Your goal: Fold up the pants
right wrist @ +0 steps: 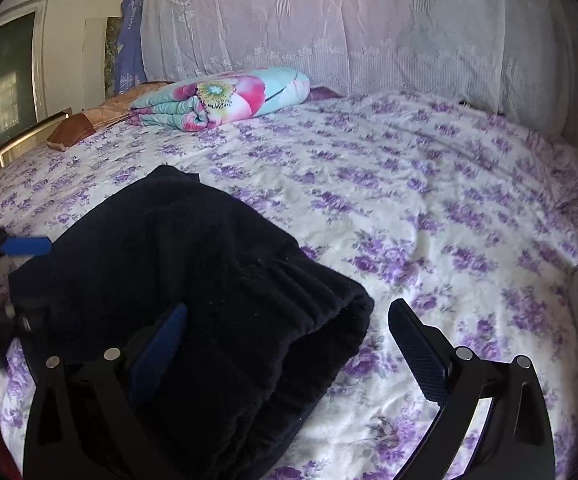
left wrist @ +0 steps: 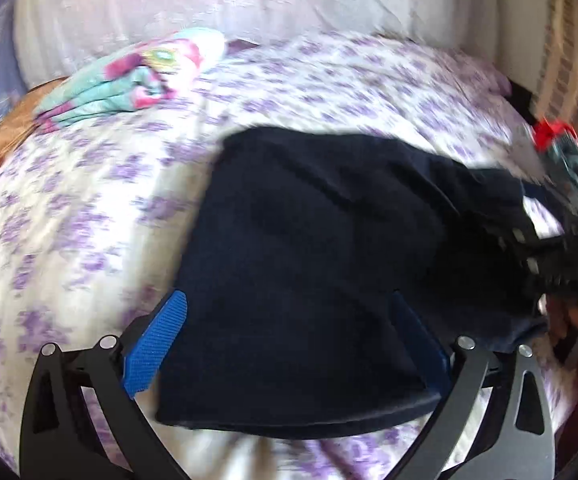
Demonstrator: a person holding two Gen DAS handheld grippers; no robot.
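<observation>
Dark navy pants [left wrist: 321, 264] lie folded in a thick stack on a bed with a purple-flowered sheet [left wrist: 69, 216]. My left gripper [left wrist: 289, 340] is open, its blue fingers spread on either side of the near edge of the pants. In the right wrist view the pants [right wrist: 193, 288] lie at the lower left, waistband end towards me. My right gripper [right wrist: 289, 344] is open, its left finger over the fabric and its right finger over bare sheet [right wrist: 429, 208]. The left gripper's blue fingertip [right wrist: 25, 246] shows at the left edge.
A folded floral blanket [right wrist: 225, 98] lies at the head of the bed beside a brown pillow [right wrist: 73, 128]. A white lace curtain [right wrist: 369, 28] hangs behind the bed. A window [right wrist: 5, 80] is on the left wall.
</observation>
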